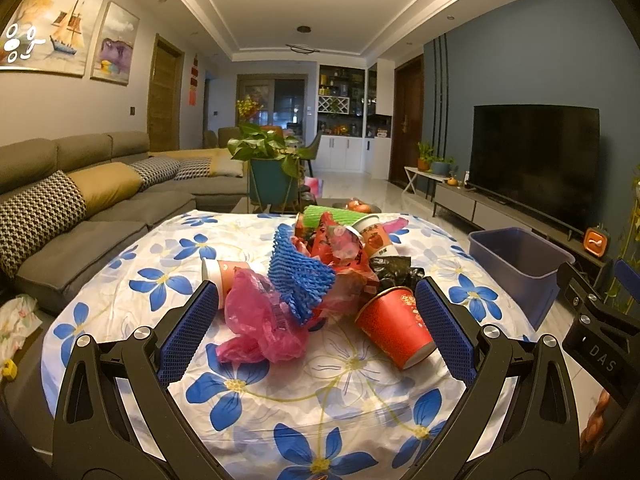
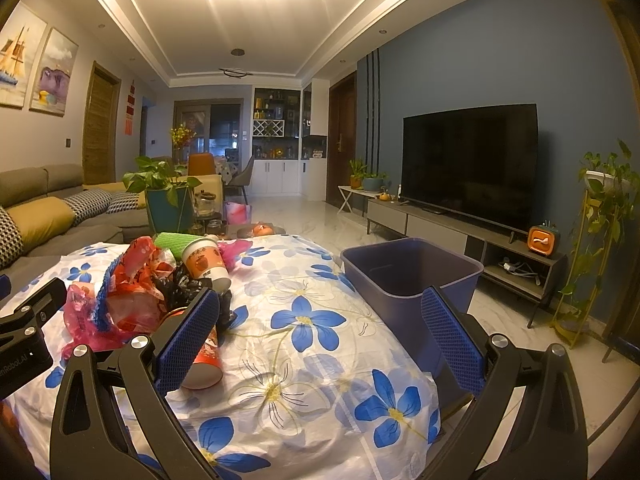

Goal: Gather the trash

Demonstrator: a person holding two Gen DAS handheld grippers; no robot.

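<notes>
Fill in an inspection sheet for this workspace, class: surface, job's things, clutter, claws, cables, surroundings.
Surface: floral tablecloth, wrinkled.
Job's things: trash pile with red paper cup on its side, pink plastic bag, blue foam net; blue bin looks empty.
Clutter: nothing seen beyond the trash.
Claws: left claw open; right claw open, holding nothing.
Cables: some on the TV stand shelf.
Surroundings: sofa, television, potted plant.

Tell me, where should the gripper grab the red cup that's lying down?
Probably across its sides near the open rim. The red paper cup lies tipped over with its mouth toward the left gripper, which is open, so coming straight in from the near side suits; squeeze gently, since paper crushes.
</notes>
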